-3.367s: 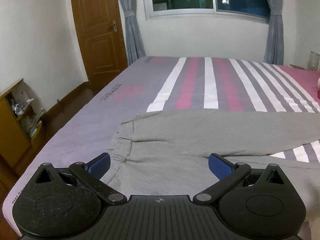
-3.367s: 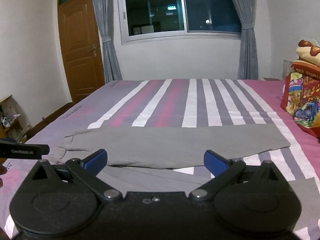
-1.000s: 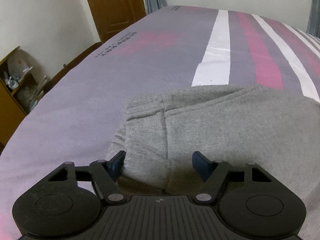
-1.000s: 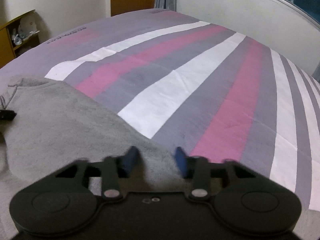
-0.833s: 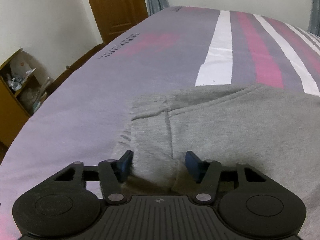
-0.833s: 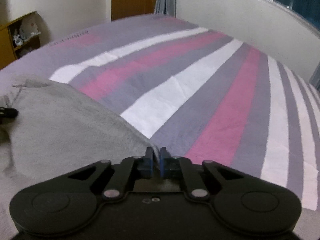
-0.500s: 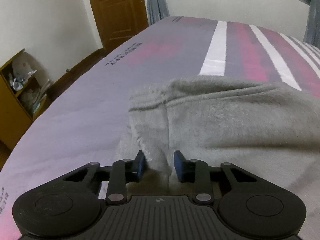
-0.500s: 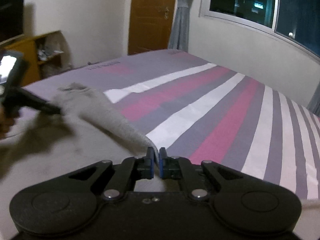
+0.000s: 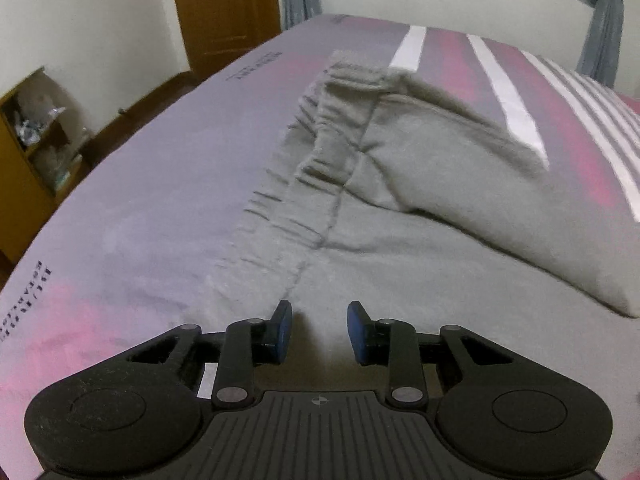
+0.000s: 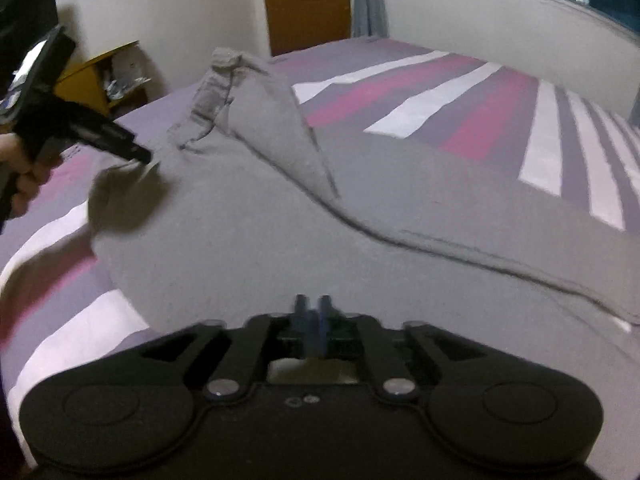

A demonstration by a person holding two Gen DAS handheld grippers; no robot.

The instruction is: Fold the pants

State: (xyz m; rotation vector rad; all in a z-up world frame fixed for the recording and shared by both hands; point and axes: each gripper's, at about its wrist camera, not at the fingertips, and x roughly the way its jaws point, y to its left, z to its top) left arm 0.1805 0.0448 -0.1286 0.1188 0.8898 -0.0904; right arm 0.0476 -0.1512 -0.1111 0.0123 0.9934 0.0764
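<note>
Grey pants [image 9: 400, 240] lie on the striped bed, with one half drawn over the other and a loose fold bulging on the right. My left gripper [image 9: 321, 330] is shut on a bunch of fabric at the waistband end. In the right wrist view the left gripper [image 10: 140, 156] holds that edge a little off the bed, above its shadow. My right gripper [image 10: 313, 320] hovers over the pants [image 10: 280, 220]. Its jaws are opening, with a narrow gap between the pads and no ridge of fabric rising into them. The far waistband corner stands up, blurred.
The bed sheet [image 9: 160, 200] is purple with pink and white stripes [image 10: 480, 112]. A person's hand [image 10: 16, 168] grips the left tool. A brown door [image 9: 224, 12] and a wooden shelf [image 9: 24, 152] stand off the bed's left side.
Both grippers shut on the pants' far edge, lifted it and drew it back over the near half. The right pads, tight together half a second ago, now stand slightly apart.
</note>
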